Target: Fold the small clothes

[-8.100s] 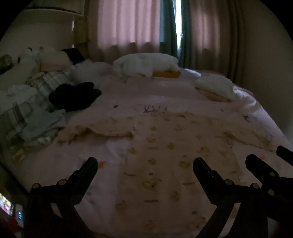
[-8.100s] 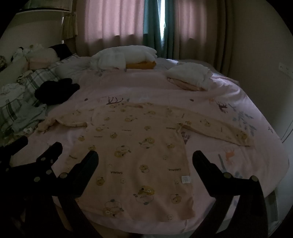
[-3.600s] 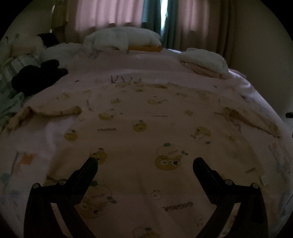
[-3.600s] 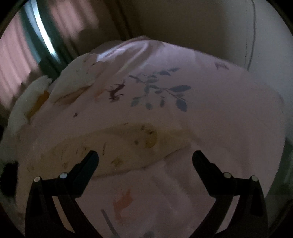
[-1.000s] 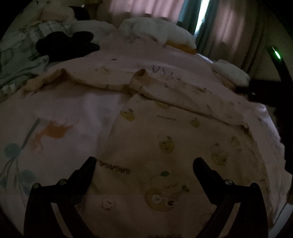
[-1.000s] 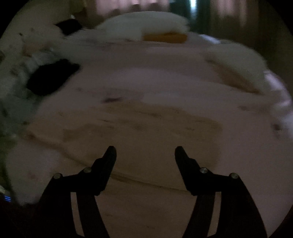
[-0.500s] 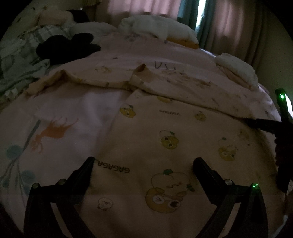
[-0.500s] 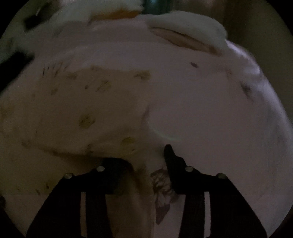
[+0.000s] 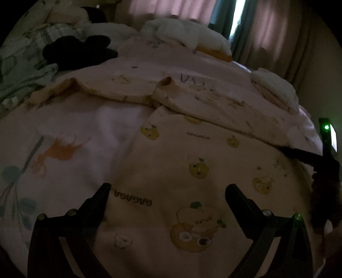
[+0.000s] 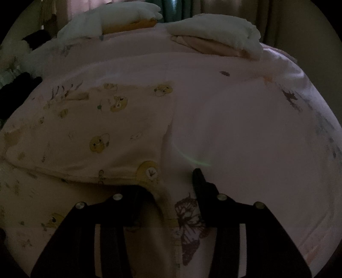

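Note:
A cream long-sleeved baby top (image 9: 192,162) with yellow cartoon prints lies flat on the pink bedsheet (image 9: 64,132). Its right sleeve (image 9: 224,107) is folded in across the chest; the left sleeve (image 9: 96,87) still lies spread out. My left gripper (image 9: 167,190) is open over the lower body of the top. My right gripper (image 10: 171,177) sits at the top's right side edge (image 10: 166,198), jaws narrowed around the side seam, the left finger hidden under the cloth. The right gripper also shows in the left wrist view (image 9: 307,156).
A black garment (image 9: 79,51) and plaid clothes (image 9: 19,64) lie at the left. White pillows (image 10: 106,17) are at the head of the bed, a folded white and pink stack (image 10: 218,36) at the back right. Curtains (image 9: 267,32) hang behind.
The right gripper carried the right sleeve in over the chest, then dropped to the top's right side edge and narrowed its jaws there. The left gripper barely moved.

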`<state>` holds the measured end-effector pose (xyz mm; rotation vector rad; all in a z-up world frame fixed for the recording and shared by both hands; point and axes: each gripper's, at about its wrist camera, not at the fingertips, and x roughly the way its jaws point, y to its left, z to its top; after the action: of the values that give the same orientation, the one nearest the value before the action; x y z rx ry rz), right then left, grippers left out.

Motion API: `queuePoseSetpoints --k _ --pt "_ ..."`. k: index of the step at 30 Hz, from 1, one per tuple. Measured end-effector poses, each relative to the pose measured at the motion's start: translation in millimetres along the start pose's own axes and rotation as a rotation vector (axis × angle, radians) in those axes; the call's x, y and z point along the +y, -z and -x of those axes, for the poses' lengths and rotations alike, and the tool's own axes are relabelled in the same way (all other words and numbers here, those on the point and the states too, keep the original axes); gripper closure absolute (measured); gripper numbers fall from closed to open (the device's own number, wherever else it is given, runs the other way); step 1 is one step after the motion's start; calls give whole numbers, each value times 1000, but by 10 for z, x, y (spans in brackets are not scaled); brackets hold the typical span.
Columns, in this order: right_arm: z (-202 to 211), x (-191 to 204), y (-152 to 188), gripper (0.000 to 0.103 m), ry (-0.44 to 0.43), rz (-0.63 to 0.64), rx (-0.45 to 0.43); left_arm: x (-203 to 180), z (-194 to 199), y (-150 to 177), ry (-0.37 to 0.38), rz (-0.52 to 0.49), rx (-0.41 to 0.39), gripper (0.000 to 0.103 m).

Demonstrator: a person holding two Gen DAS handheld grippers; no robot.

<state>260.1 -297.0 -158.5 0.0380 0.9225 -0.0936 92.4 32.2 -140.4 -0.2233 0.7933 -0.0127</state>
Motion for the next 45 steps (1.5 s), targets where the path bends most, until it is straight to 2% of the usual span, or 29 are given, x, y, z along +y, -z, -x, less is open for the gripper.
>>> queuePoseSetpoints --k 3,6,7,8,10,12,13,14,16,18,19,22,24,28,30,32,34,38,42,44,45 --pt "3 16 2 59 8 7 0 -33 1 -53 14 -20 -7 0" --pt "8 26 8 59 11 8 -1 34 37 -176 58 12 -35 3" --pt "10 18 11 58 7 5 -2 59 48 -222 69 15 -42 5" --pt "7 13 10 58 4 3 -2 84 55 -276 71 10 -51 12" --pt "9 1 19 58 -2 -2 -5 127 42 -386 38 -20 -60 20" --pt "5 -5 22 58 -4 -2 -7 236 -25 -523 0 -36 -65 21" --pt "2 -7 21 57 -5 -2 -7 293 -50 -574 4 -25 -67 21" --pt "0 -13 24 57 -10 -3 -7 429 -104 -651 24 16 -60 21" --pt "1 -24 23 56 -19 -8 -7 798 -251 -792 71 162 -13 21" --pt "4 -34 24 55 -28 -13 -7 1106 -333 -880 104 279 -5 21" --pt "5 -38 25 54 -33 -15 -8 1282 -363 -928 114 331 -11 21" --pt "7 -37 29 53 -38 -15 -9 1808 -346 -1087 83 471 -80 21" --pt "9 -27 31 53 -36 -11 -11 2082 -324 -1152 110 560 -115 21" --pt "10 -10 35 52 -32 -6 -12 2761 -287 -1191 169 813 -188 21" --pt "6 -23 31 52 -33 -4 -12 2986 -312 -1158 214 910 -199 21" --pt "7 -20 31 52 -31 -2 -13 3202 -402 -1131 225 987 -173 21" --pt "6 -25 31 52 -31 -1 -13 3285 -527 -1143 230 998 -122 21" --pt "6 -26 30 52 -32 -1 -13 3225 -569 -1276 194 875 -74 21" --pt "5 -26 30 52 -31 1 -13 3180 -573 -1294 162 869 -75 25" --pt "1 -36 24 52 -32 2 -13 3156 -612 -1377 106 850 -54 52" --pt "1 -39 21 52 -34 1 -12 3148 -626 -1383 69 836 -46 59"
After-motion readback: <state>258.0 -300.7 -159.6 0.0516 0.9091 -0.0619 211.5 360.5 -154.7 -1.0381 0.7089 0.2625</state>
